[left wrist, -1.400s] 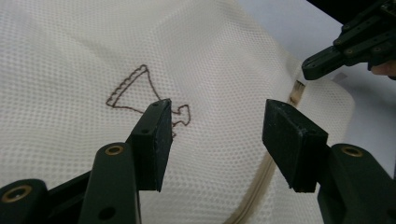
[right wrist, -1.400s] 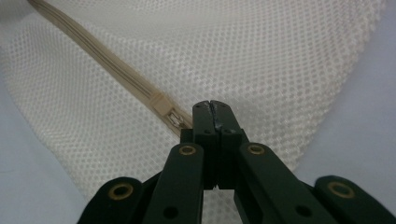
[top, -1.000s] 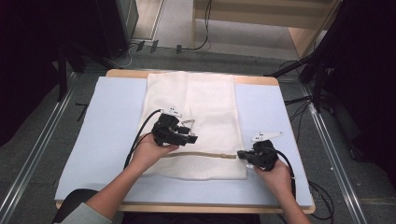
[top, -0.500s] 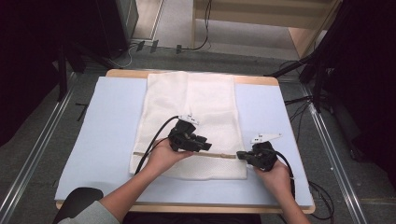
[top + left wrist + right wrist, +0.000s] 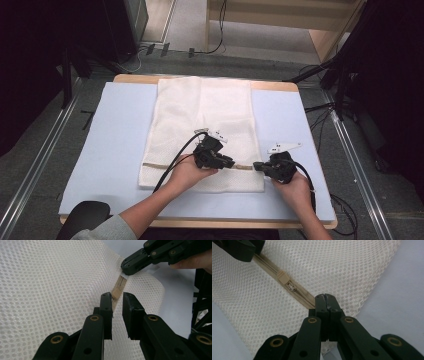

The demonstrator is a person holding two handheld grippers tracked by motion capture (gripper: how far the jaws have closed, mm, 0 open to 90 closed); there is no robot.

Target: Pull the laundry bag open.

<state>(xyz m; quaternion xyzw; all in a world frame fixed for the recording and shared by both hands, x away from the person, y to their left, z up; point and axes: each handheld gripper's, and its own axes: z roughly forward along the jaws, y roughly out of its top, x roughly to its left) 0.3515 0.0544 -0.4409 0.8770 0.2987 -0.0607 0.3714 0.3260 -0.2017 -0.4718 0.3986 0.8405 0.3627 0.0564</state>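
Two black two-jaw grippers work a white mesh laundry bag (image 5: 205, 130) that lies flat on a pale blue foam mat (image 5: 110, 135). The right gripper (image 5: 325, 298) has its jaws pressed fully together on the end of the beige zipper tape (image 5: 305, 299), pinning the bag's corner. Just beyond its tips, along the tape, sits the small beige zipper slider (image 5: 284, 280) with its metal pull.

In the left gripper view, the left gripper (image 5: 117, 298) has just been closing its jaws — they stand a narrow gap apart with the slider (image 5: 116, 292) between the tips, its near end at the left-hand jaw, though I cannot tell that both pads press on it yet. Ahead of these tips the tape runs straight to the right gripper's clamped jaws (image 5: 130, 266).

As for progress: the anchoring grip looks done, and the slider is about to be caught — the pull along the zipper is, by my reading, still to come. In the high view the slider lies near the right-hand end of the zipper line (image 5: 165, 164), so nearly the whole length remains to travel.

The bag looks flat and limp; nothing shows inside it through the mesh.
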